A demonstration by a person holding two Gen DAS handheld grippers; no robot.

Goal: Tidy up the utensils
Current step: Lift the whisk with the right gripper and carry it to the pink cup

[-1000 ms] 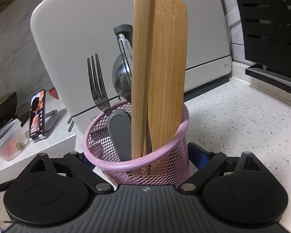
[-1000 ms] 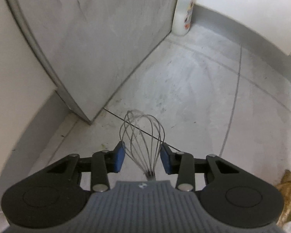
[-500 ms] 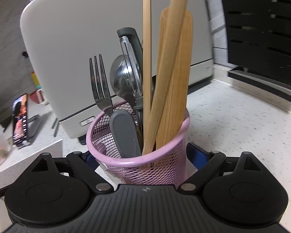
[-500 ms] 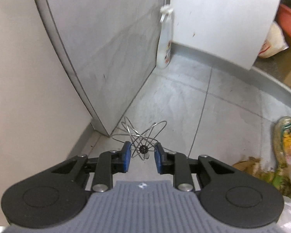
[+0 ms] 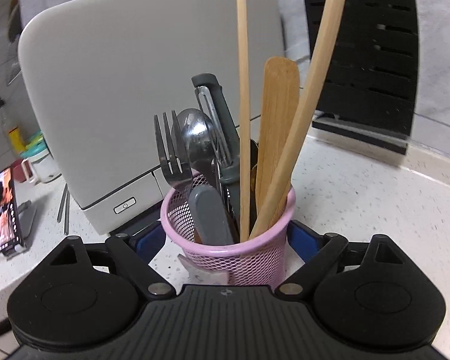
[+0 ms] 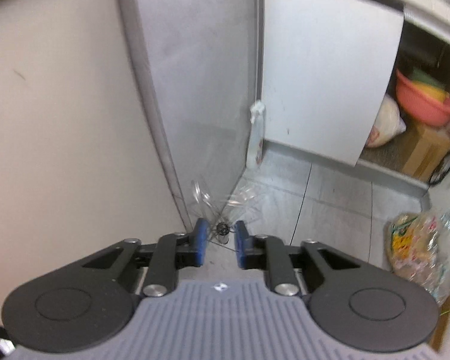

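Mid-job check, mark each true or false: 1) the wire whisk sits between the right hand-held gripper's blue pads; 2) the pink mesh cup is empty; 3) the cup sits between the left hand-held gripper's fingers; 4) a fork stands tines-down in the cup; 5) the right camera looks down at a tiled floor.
1) True: the wire whisk sits between the pads of the right hand-held gripper, whose jaws are closing.
2) False: the pink mesh cup holds a dark metal fork, a steel spoon, a grey peeler and wooden utensils.
3) True: it sits between the blue fingers of the left hand-held gripper.
4) False: the tines point up.
5) True: grey tiled floor lies below.
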